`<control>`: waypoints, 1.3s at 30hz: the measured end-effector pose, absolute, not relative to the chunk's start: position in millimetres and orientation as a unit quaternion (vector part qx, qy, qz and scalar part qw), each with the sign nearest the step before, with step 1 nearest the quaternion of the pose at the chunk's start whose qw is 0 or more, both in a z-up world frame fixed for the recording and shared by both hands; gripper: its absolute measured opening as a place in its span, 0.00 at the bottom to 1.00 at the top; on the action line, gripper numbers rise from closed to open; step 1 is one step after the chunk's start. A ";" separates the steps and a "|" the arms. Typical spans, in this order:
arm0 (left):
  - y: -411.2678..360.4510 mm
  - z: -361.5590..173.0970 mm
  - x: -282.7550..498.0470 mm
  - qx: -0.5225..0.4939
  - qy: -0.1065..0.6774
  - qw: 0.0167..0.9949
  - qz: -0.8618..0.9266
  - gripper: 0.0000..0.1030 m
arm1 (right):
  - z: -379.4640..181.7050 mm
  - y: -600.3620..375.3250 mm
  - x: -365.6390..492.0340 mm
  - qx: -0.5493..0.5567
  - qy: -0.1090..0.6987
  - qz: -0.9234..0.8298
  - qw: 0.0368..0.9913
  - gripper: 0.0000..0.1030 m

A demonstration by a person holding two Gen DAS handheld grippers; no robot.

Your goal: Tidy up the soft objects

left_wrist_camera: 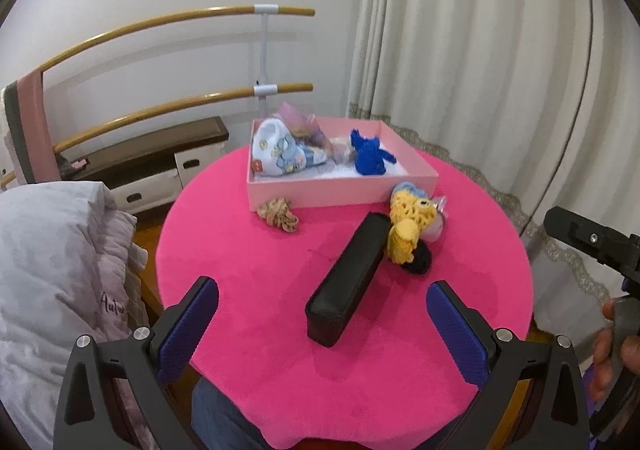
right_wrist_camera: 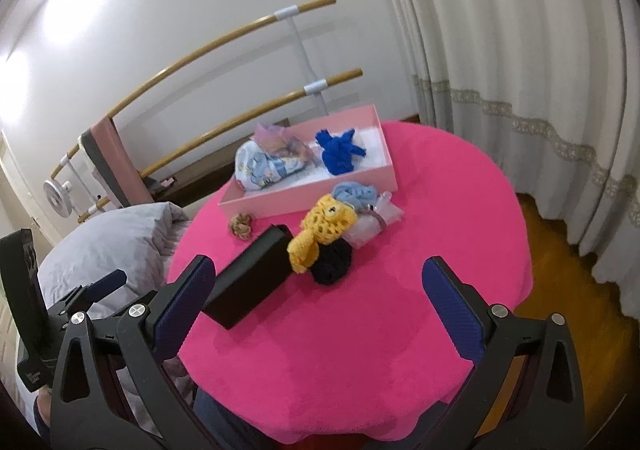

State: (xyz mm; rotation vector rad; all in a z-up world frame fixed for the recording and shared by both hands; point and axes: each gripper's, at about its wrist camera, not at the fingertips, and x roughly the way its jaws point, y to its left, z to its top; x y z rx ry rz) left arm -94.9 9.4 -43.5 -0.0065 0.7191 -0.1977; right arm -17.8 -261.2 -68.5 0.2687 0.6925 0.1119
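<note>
A pink box point(left_wrist_camera: 340, 191) point(right_wrist_camera: 308, 197) at the far side of the round pink table point(left_wrist_camera: 280, 330) point(right_wrist_camera: 360, 330) holds a blue knitted toy point(left_wrist_camera: 370, 155) point(right_wrist_camera: 338, 151), a printed white-blue pouch point(left_wrist_camera: 280, 155) point(right_wrist_camera: 260, 165) and purple fabric point(left_wrist_camera: 296, 117). On the table lie a tan scrunchie point(left_wrist_camera: 279, 211) point(right_wrist_camera: 240, 227), a yellow crochet piece point(left_wrist_camera: 408, 226) point(right_wrist_camera: 320, 230) over a dark knit item point(left_wrist_camera: 418, 260) point(right_wrist_camera: 332, 266), a light-blue knit point(right_wrist_camera: 356, 191) and a clear pouch point(right_wrist_camera: 376, 221). My left gripper point(left_wrist_camera: 322, 286) and right gripper point(right_wrist_camera: 318, 264) hover open and empty at the near edge.
A long black case point(left_wrist_camera: 348, 274) point(right_wrist_camera: 252, 274) lies diagonally mid-table. White curtains point(left_wrist_camera: 480, 49) hang at the right. Wooden bars point(left_wrist_camera: 180, 21) and a low dark cabinet point(left_wrist_camera: 160, 153) stand behind. Grey bedding point(left_wrist_camera: 52, 270) lies at the left.
</note>
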 end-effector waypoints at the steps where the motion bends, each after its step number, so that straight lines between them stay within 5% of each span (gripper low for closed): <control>1: 7.2 -48.0 -88.8 0.001 0.357 0.929 -0.098 1.00 | -72.0 -261.7 -13.9 0.133 0.343 0.053 0.928 1.00; 17: -31.6 -134.4 34.8 0.021 0.429 0.894 -0.126 0.96 | -117.2 -265.5 52.8 0.144 0.399 0.040 0.904 1.00; 21: -28.6 -151.6 53.1 -0.013 0.456 0.875 -0.160 0.38 | -125.2 -260.2 68.0 0.142 0.411 0.044 0.900 1.00; 24: -23.1 -151.2 55.7 -0.022 0.453 0.874 -0.178 0.24 | -129.6 -252.9 79.3 0.141 0.417 0.052 0.897 1.00; 29: -1.1 -141.0 52.4 -0.029 0.433 0.889 -0.148 0.21 | -136.1 -237.9 95.3 0.136 0.420 0.056 0.896 1.00; 33: 10.9 -135.5 52.2 -0.036 0.425 0.895 -0.130 0.22 | -141.4 -222.7 108.7 0.118 0.420 0.053 0.898 0.91; 39: 17.4 -140.6 61.2 -0.043 0.427 0.895 -0.123 0.22 | -156.7 -206.3 118.8 0.076 0.430 0.044 0.898 0.59</control>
